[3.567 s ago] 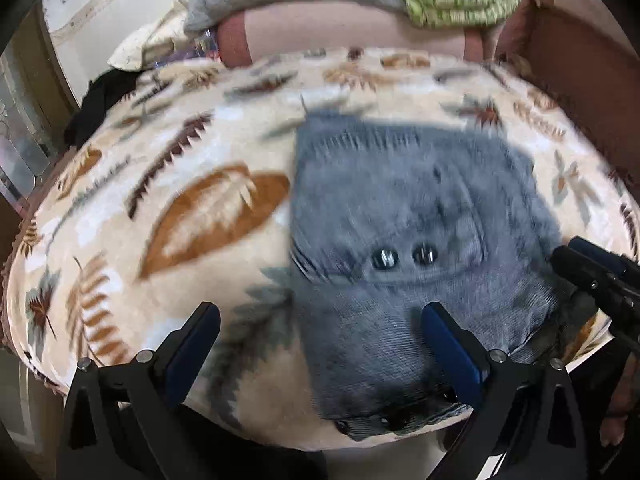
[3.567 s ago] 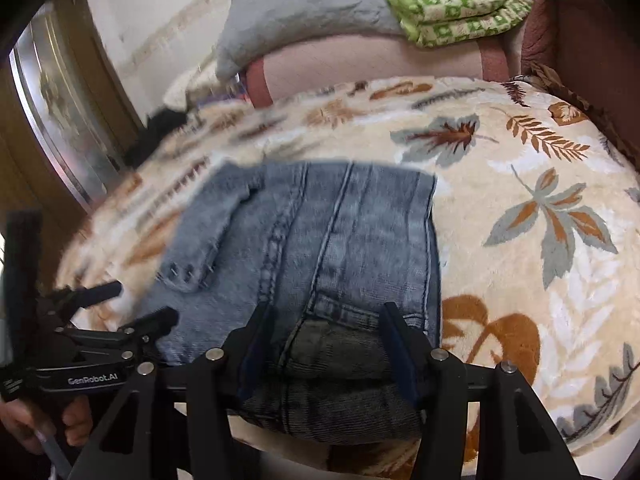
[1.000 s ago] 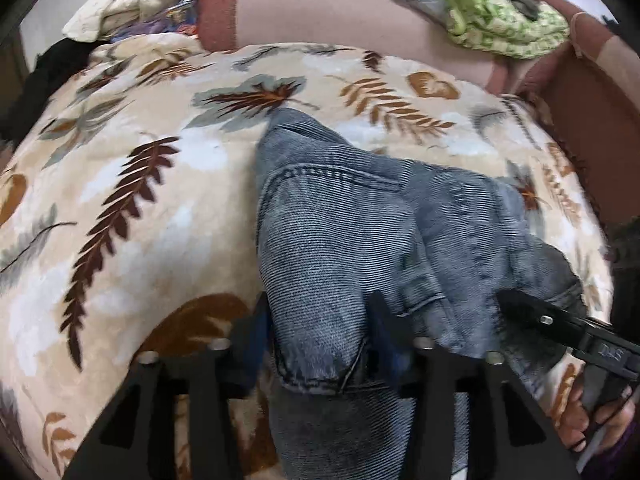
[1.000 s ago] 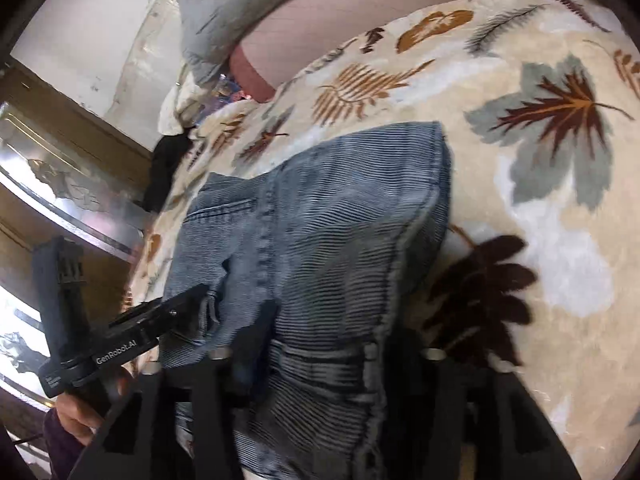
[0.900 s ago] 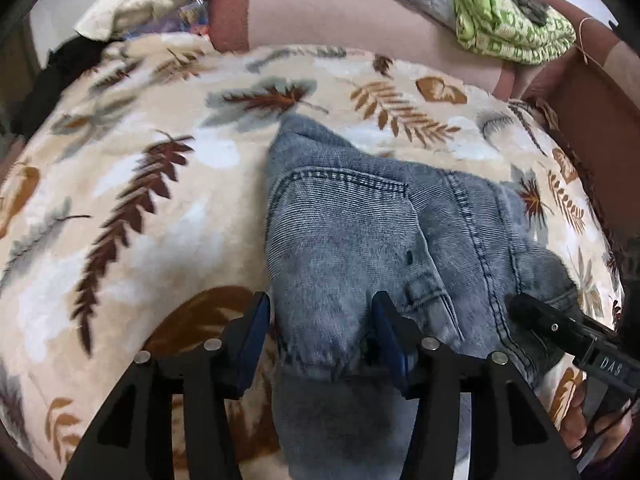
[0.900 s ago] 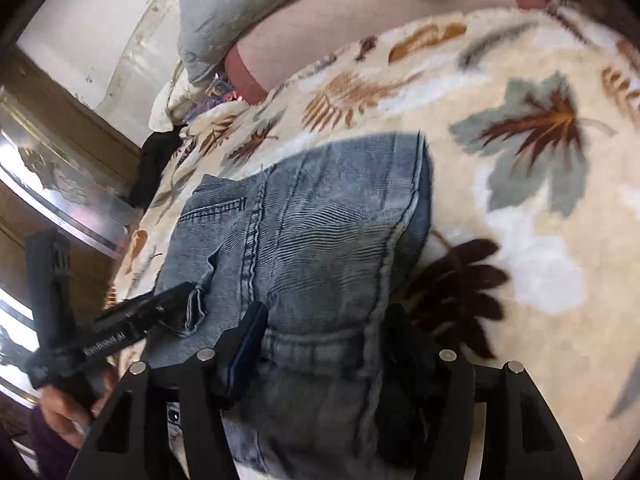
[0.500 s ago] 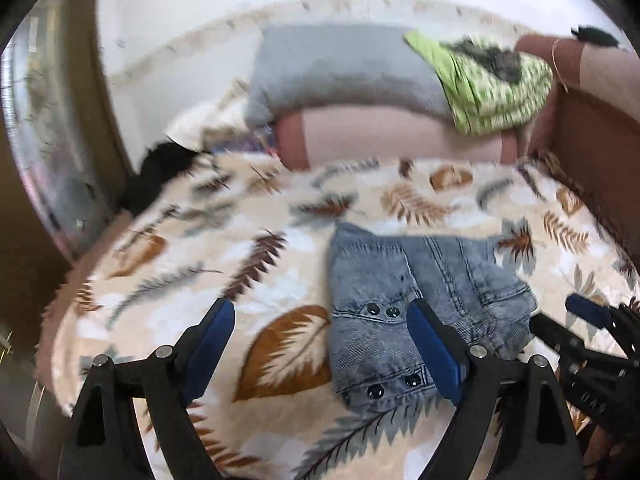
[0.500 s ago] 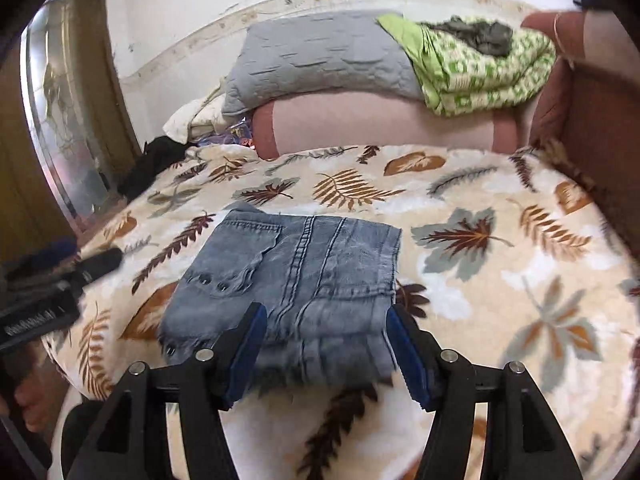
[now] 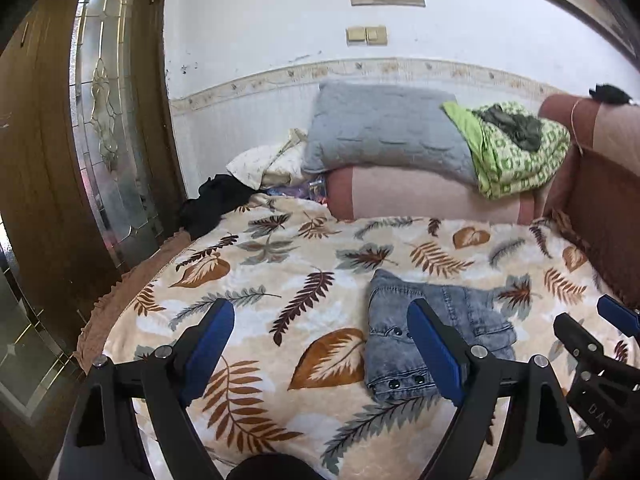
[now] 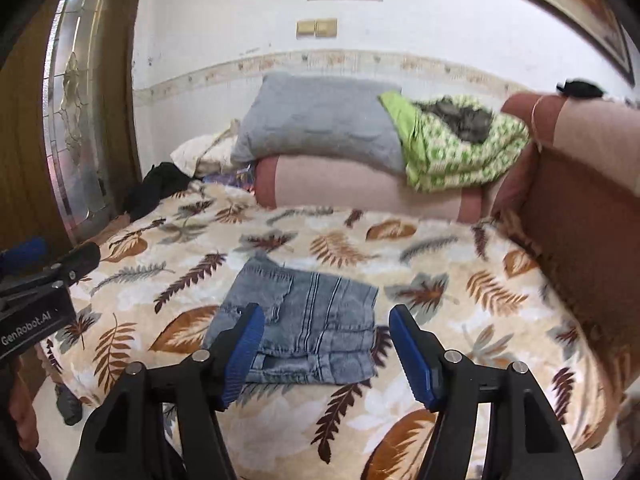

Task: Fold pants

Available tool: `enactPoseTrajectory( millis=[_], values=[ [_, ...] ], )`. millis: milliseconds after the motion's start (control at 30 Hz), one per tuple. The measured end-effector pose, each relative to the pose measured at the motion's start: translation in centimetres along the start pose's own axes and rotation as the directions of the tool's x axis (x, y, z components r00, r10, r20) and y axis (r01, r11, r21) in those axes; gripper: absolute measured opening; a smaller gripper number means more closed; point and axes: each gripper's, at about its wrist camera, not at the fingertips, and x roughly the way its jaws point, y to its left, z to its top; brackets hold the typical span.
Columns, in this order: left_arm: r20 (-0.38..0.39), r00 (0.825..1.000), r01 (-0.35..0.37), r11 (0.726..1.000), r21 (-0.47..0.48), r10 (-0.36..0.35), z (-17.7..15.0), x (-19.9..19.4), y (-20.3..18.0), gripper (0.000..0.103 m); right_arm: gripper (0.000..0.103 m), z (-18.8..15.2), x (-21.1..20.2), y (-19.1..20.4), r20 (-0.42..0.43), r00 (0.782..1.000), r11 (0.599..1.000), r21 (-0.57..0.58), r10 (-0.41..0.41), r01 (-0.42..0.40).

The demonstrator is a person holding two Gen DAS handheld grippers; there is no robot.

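Note:
The grey-blue denim pants [image 9: 400,340] lie folded into a small square on the leaf-print blanket [image 9: 280,280], near its front edge; they also show in the right wrist view [image 10: 312,320]. My left gripper [image 9: 320,344] is open and empty, held back above the front of the bed, left of the pants. My right gripper [image 10: 326,344] is open and empty, pulled back in front of the pants. Each gripper shows at the edge of the other's view.
A grey pillow [image 9: 384,132] and a green patterned cloth [image 9: 516,156] lie on a pink bolster [image 9: 420,196] at the back. A black garment [image 9: 212,200] sits back left. A wooden door [image 9: 80,140] stands left, a brown headboard [image 9: 600,208] right.
Both grippers have let go of the pants, opened and drawn back and up from the bed. The pants now lie folded over on the blanket.

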Motion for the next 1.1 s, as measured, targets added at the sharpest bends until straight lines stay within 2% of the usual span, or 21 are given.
enactPoseTrajectory(
  millis=[133,400,1100],
  values=[
    [0.036,0.999,-0.002,1.0,0.002,0.002,0.2,-1.5,-0.2,0.089,0.07,0.7,-1.3,-0.1,0.016,1.0,1.0,0.022,-0.016,0.016],
    [0.027,1.0,0.009,0.998,0.054,-0.011,0.0,-1.7,-1.8,0.089,0.07,1.4,-2.2,-1.0,0.032,0.998,0.997,0.054,-0.049,0.047],
    [0.028,1.0,-0.005,0.998,0.064,0.003,0.5,-1.7,-2.2,0.089,0.07,1.2,-1.7,-1.5,0.026,0.999,0.996,0.083,-0.035,0.033]
  ],
)
